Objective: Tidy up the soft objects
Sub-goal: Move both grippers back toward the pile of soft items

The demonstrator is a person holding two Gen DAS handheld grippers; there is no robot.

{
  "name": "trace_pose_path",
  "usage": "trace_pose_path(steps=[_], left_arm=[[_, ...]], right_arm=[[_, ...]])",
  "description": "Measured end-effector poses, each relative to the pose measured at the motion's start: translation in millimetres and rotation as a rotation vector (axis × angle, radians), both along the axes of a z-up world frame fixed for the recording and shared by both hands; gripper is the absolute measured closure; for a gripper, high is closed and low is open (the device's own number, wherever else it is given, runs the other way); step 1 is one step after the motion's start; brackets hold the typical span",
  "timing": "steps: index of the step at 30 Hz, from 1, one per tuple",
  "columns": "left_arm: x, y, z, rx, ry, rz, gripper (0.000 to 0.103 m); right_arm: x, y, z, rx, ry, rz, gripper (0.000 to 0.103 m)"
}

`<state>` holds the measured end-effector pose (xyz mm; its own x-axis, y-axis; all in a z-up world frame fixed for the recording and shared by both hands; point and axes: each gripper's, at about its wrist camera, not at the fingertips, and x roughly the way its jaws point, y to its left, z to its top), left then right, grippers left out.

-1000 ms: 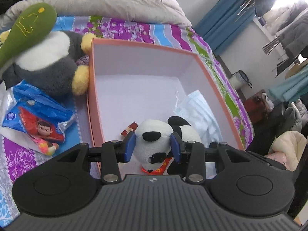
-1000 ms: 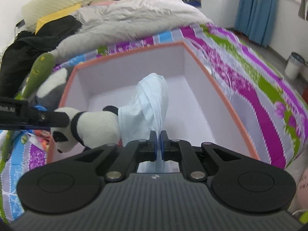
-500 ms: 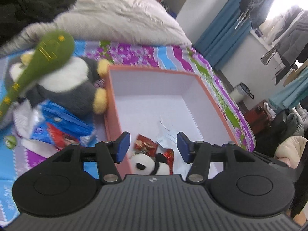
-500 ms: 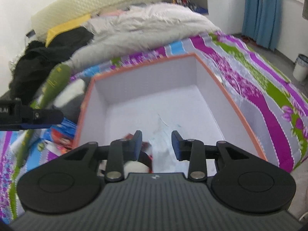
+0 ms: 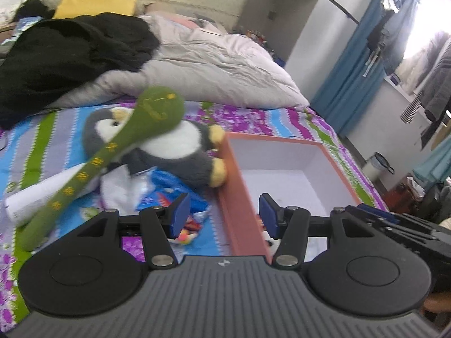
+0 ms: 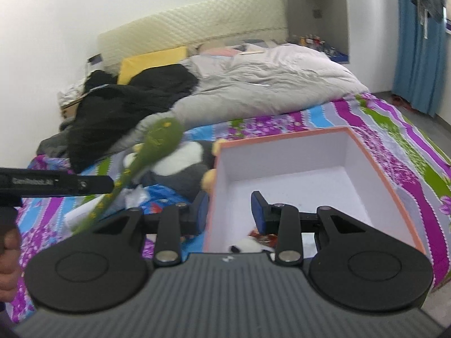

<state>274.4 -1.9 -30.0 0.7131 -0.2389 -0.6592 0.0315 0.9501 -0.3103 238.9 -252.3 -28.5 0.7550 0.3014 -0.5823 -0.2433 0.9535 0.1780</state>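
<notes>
Left claw (image 5: pixel 224 214): mine, spread, nothing between its blue pads; it hangs over the box's left wall.
Right claw (image 6: pixel 230 213): mine, spread and empty, its pads either side of the same wall; its jaws have just been opening.
Writing: white lettering on the black bar of my left tool (image 6: pixel 56 184), too blurred to read in full; yellow stitched marks along the green plush (image 5: pixel 118 152); print on the blue packet (image 5: pixel 166 194) unreadable.
Box (image 5: pixel 239 197): orange outside, white inside, open-topped, on the bed's patterned cover (image 5: pixel 267 118).
Panda plush (image 6: pixel 248 246): in the box's near end, mostly hidden behind my right tool; red wrapper (image 6: pixel 263 235) just beside it.
Penguin plush (image 5: pixel 174 152): outside, its yellow feet touching the box's left wall; the green plush lies across it.
Open room: far half of the box floor bare; cover right of the box clear to the bed's edge.
Far end: grey duvet (image 5: pixel 214 76), black clothing (image 5: pixel 64 53).
</notes>
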Motion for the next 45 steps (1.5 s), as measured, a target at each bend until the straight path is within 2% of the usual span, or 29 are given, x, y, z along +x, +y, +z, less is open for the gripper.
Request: trace_pose_path(steps=[9,20,26,33,35,38,41,45], left_arm=[[-26.0,46.1,-26.9,0.002,0.041,0.08,0.043],[-30.9,84.1,-79.8,-0.046,0.116,0.144,0.043],[-1.0,93.8,-126.9,-0.08,0.185,0.153,0.043],[61.1,105.7,-191.9,-0.177,0.281,0.159,0.043],[78.2,107.9,-206.9,-0.228,0.309,0.148,0.039],[96.4,107.3,-220.8,-0.268,0.352,0.145,0.03],[105.6,102.8,-225.1,-0.297,0.35,0.128,0.029],[112.9,92.9,-225.9,-0.256,0.34,0.113,0.029]], right_arm=[[-18.0,45.2,-9.2,-0.014,0.001,0.109,0.066],[-21.5,98.5,-44.3,-0.079,0.053,0.205,0.066],[-3.5,127.9,-80.7,-0.134,0.092,0.247,0.066],[42.7,144.8,-131.0,-0.169,0.177,0.185,0.066],[55.5,149.4,-144.5,-0.184,0.201,0.15,0.066],[70.3,150.6,-157.7,-0.191,0.24,0.074,0.066],[80.3,148.1,-166.2,-0.142,0.278,0.056,0.066],[81.7,153.9,-177.9,-0.13,0.267,0.088,0.066]])
